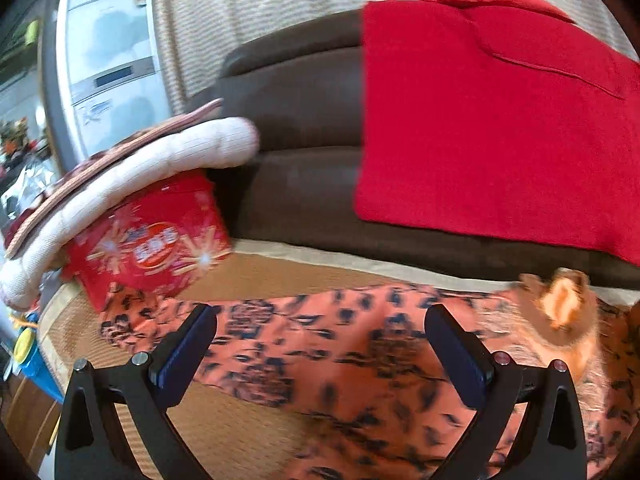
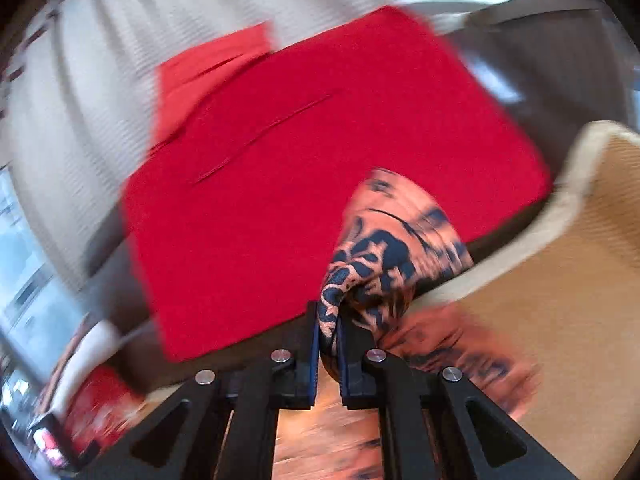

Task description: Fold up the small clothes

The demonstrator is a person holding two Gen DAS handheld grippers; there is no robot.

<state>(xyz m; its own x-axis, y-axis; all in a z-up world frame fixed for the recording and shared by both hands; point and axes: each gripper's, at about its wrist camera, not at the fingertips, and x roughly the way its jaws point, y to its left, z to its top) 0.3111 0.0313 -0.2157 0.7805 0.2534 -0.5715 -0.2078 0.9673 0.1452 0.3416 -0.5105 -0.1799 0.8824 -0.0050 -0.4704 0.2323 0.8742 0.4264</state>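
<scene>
While my right claw (image 2: 328, 344) is clamped on a bunched edge of the patterned garment (image 1: 332, 356), I have it lifted above the mat (image 1: 224, 428). My left claw (image 1: 320, 344) hangs apart over the cloth, gripping nothing. Most of it lies spread out, so I judge the fold barely started; red cloth (image 1: 488, 128) drapes the sofa (image 1: 304, 120).

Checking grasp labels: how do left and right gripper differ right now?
Left gripper is open, jaws wide apart, holding nothing, hovering over the patterned cloth. Right gripper is shut on the cloth, a bunched fold pinched and lifted. Both have black fingers with blue pads.
</scene>
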